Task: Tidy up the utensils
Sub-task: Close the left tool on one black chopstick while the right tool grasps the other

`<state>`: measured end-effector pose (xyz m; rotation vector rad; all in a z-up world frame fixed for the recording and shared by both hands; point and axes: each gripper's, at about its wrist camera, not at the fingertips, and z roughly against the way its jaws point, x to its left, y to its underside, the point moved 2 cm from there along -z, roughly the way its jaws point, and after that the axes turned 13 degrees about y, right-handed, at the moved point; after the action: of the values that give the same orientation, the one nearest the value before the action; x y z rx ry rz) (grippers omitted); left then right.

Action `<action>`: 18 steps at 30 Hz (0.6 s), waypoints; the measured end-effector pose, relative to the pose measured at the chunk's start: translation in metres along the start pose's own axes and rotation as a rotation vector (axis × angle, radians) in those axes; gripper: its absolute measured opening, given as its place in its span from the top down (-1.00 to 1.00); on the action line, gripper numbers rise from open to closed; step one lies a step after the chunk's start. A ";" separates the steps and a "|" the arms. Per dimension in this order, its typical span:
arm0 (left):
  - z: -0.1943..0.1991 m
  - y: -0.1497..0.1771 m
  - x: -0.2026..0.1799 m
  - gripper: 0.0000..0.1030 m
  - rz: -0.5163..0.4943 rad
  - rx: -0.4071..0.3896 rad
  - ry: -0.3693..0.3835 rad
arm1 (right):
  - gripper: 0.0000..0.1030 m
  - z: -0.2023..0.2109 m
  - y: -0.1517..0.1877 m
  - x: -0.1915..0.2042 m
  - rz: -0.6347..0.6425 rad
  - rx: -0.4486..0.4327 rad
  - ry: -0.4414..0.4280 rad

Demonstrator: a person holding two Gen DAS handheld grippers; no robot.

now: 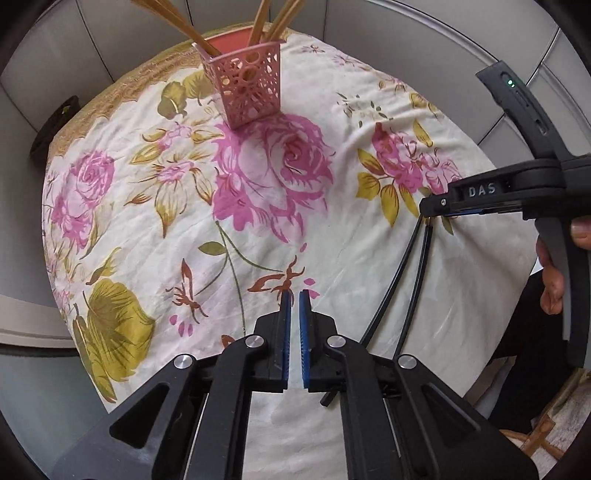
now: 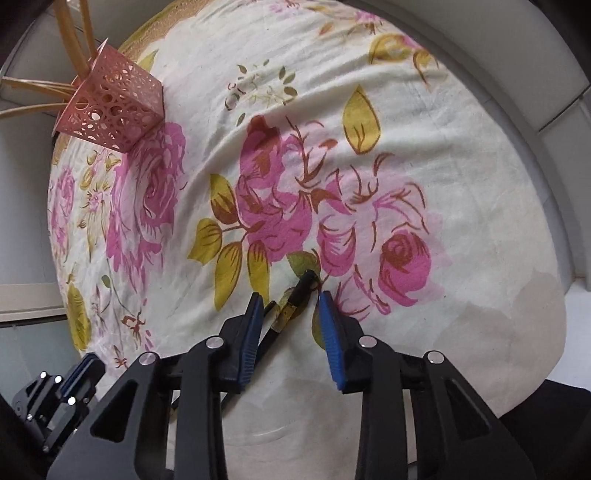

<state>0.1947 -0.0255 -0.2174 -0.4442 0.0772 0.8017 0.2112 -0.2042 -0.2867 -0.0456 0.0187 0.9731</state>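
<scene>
A pink perforated holder stands at the far side of the table with several wooden chopsticks in it; it also shows in the right wrist view. Two black chopsticks lie on the floral cloth at the right. My right gripper is open, its jaws either side of the black chopsticks' top ends, just above the cloth; it also shows in the left wrist view. My left gripper is shut and empty, low over the cloth, left of the chopsticks.
The round table is covered by a cream cloth with pink roses. Grey walls curve behind it. A dark object sits at the table's far left edge.
</scene>
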 end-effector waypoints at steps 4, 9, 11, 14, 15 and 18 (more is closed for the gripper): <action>0.002 0.007 0.009 0.88 0.008 -0.051 0.022 | 0.65 0.005 -0.002 0.012 0.002 -0.056 0.075; -0.017 0.010 0.005 0.83 0.027 -0.046 0.037 | 0.86 0.012 -0.003 0.027 0.148 -0.125 0.169; -0.024 0.012 0.004 0.76 0.022 -0.020 0.066 | 0.86 0.016 -0.002 0.024 0.235 -0.140 0.230; -0.033 0.019 0.009 0.56 0.108 0.023 0.162 | 0.86 0.020 0.003 0.013 0.355 -0.146 0.291; -0.036 0.021 0.012 0.54 0.170 0.037 0.207 | 0.86 0.021 0.004 0.010 0.383 -0.146 0.299; -0.048 0.037 0.020 0.51 0.387 0.088 0.337 | 0.85 0.024 0.005 0.002 0.401 -0.130 0.259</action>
<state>0.1874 -0.0095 -0.2785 -0.4849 0.5228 1.0912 0.2077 -0.1989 -0.2626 -0.2966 0.2098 1.3631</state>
